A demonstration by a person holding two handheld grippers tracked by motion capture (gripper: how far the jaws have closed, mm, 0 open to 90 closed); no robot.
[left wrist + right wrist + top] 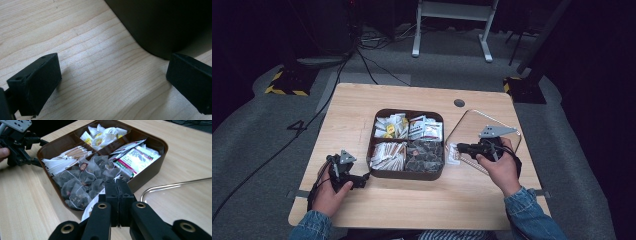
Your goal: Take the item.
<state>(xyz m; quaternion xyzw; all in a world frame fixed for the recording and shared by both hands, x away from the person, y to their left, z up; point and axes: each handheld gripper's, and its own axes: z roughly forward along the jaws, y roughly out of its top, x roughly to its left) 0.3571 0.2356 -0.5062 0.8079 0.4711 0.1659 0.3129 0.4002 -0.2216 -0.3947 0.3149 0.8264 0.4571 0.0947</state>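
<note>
I have the left gripper [360,181] low at the near-left part of the table [422,205], just off the near-left corner of the brown box [377,173]. In the left gripper view its jaws stand wide apart with bare wood between them and nothing held; the box's dark rounded corner sits just beyond them.

My right gripper [117,185] is over the right side of the table, pointing toward the right wall of the box. Its jaws are pressed together on a white packet [90,207]. In the right gripper view the packet's edge sticks out below and left of the pads, and a short piece of white string shows at the tips. In the high view the packet [453,152] shows white at the left rim of the clear lid [507,131], between the gripper and the box. The lid lies flat on the table beside the box, toward the right edge.

Further out, the box sits around the middle of the table, divided into four compartments. From my side, the near-right one holds dark tea bags [424,156] and the near-left one holds pale long sachets [388,154]. The far-left one holds white and yellow packets [391,126], and the far-right one white packets with red and green print [426,129].

Near the far edge of the table there is a small round grommet [459,103].
</note>
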